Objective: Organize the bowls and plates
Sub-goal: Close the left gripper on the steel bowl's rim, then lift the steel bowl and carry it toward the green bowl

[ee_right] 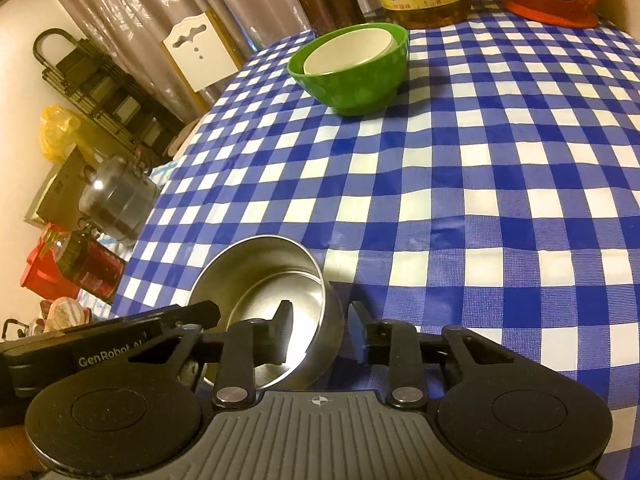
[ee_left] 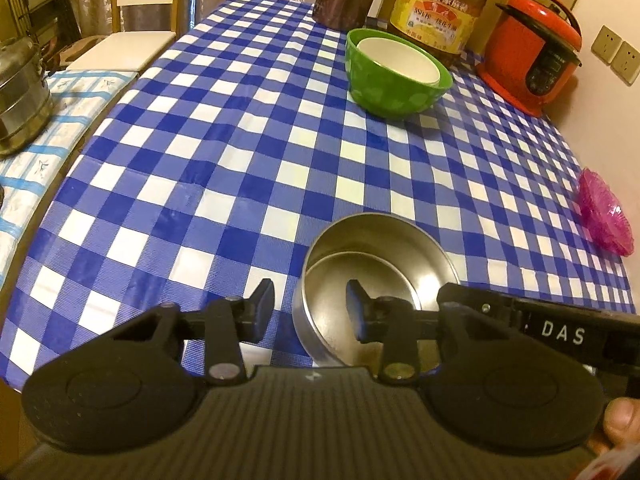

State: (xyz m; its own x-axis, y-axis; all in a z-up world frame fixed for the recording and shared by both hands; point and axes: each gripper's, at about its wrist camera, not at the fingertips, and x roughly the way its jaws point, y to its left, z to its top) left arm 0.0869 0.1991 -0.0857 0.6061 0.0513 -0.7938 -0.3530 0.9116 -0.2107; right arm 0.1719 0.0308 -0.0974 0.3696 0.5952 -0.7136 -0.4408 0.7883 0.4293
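We see a shiny, empty steel bowl (ee_left: 380,264) on the checked worktop (ee_left: 240,160); left claw (ee_left: 311,310) and right claw (ee_right: 320,326) straddle opposite walls, neither clenched.

**Two wrist cameras, one checked table**

Both fisheye views look forward and steeply down along their own fingers, close above the near edge of the checked tablecloth (ee_left: 224,168). The left wrist view has the steel bowl (ee_left: 376,272) just ahead at 1 o'clock; the right wrist view has it at 11 o'clock. Both share that bowl, the far green bowl (ee_left: 394,80) near 12 o'clock, the oil bottle (ee_left: 438,12) and the red cooker (ee_left: 536,48).
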